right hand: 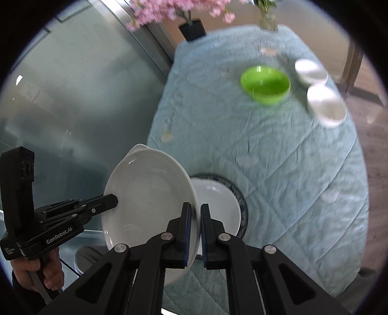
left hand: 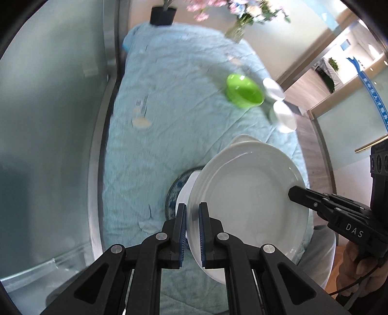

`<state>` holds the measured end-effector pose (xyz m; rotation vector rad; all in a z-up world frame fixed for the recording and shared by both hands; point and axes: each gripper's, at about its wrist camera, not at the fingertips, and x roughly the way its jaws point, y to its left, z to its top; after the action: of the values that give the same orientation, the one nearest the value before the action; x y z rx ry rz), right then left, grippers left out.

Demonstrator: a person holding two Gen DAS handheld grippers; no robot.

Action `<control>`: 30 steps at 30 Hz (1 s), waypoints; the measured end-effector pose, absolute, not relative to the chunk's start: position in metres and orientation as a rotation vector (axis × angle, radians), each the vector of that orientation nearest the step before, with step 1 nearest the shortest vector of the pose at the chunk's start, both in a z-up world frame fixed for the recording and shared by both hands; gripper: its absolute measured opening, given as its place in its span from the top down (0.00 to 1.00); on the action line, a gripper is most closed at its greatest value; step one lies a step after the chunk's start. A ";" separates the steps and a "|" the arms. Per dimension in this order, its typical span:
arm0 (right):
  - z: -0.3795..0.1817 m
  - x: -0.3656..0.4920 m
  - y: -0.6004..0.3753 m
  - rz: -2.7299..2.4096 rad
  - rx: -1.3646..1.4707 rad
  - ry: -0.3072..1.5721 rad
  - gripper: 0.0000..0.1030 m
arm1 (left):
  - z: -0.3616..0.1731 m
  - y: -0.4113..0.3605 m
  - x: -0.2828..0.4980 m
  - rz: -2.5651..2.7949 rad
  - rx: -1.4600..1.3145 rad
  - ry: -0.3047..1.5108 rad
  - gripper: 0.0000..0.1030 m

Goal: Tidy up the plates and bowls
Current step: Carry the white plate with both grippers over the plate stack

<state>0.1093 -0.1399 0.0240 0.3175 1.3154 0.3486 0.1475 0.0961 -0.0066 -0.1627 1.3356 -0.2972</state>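
Both grippers hold one large white plate point(left hand: 249, 201) in the air above the table. My left gripper point(left hand: 192, 218) is shut on its left rim. My right gripper point(right hand: 196, 218) is shut on its right rim; the plate also shows in the right wrist view point(right hand: 145, 193). The right gripper shows in the left wrist view point(left hand: 294, 192), the left one in the right wrist view point(right hand: 114, 200). Below lies a smaller white plate point(right hand: 215, 203) on a blue-patterned plate point(right hand: 242, 201). A green bowl point(right hand: 265, 83) and two white bowls point(right hand: 310, 70) point(right hand: 326, 105) stand farther back.
The table wears a light blue quilted cloth point(right hand: 291, 157). A glass wall point(left hand: 48, 121) runs along its left side. A black plant pot point(left hand: 162, 14) and a glass vase of flowers point(left hand: 236, 30) stand at the far end. The table edge and wood floor point(right hand: 368, 116) lie to the right.
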 end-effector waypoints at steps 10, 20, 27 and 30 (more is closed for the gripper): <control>-0.050 0.115 -0.140 0.279 0.334 1.425 0.93 | -0.098 0.087 0.165 -0.299 -0.202 1.442 0.95; -0.088 0.131 -0.143 0.249 0.361 1.473 0.93 | -0.133 0.076 0.179 -0.280 -0.163 1.475 0.95; -0.106 0.137 -0.142 0.223 0.365 1.482 0.92 | -0.147 0.067 0.185 -0.278 -0.136 1.481 0.95; -0.109 0.136 -0.142 0.221 0.364 1.483 0.91 | -0.150 0.065 0.188 -0.274 -0.130 1.482 0.95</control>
<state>0.1361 -0.1419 -0.1088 0.3644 1.4825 0.2206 0.1880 0.0647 -0.1500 -0.1297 1.4819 -0.2744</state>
